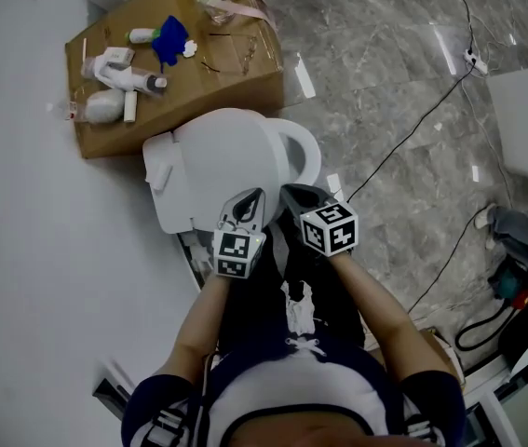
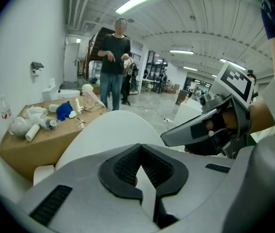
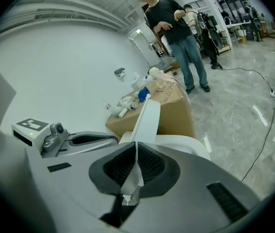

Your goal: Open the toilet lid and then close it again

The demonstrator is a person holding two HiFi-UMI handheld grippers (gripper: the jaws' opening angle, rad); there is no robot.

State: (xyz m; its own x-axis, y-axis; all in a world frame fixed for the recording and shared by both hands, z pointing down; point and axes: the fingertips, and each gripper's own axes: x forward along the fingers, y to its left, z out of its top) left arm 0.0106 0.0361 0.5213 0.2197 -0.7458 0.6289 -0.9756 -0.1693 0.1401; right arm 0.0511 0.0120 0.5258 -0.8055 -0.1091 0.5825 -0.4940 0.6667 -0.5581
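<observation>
Right gripper point(image 3: 136, 149) pinching toilet lid point(image 3: 148, 118), left gripper point(image 2: 140, 152) closed

The white oval plastic toilet lid point(image 1: 226, 147) stands partway up, tilted on its rear hinge and neither flat on the bowl nor fully back. The right gripper view shows it point(image 3: 148, 118) edge-on as a thin, smooth, rising slab, and the left gripper view shows its broad, plain, rounded face point(image 2: 113, 130). Below and beside it the white seat ring point(image 1: 305, 152) lies uncovered. The white toilet body point(image 1: 166, 170) stands against the pale wall point(image 1: 21, 203) on grey marbled floor point(image 1: 394, 110).
</observation>
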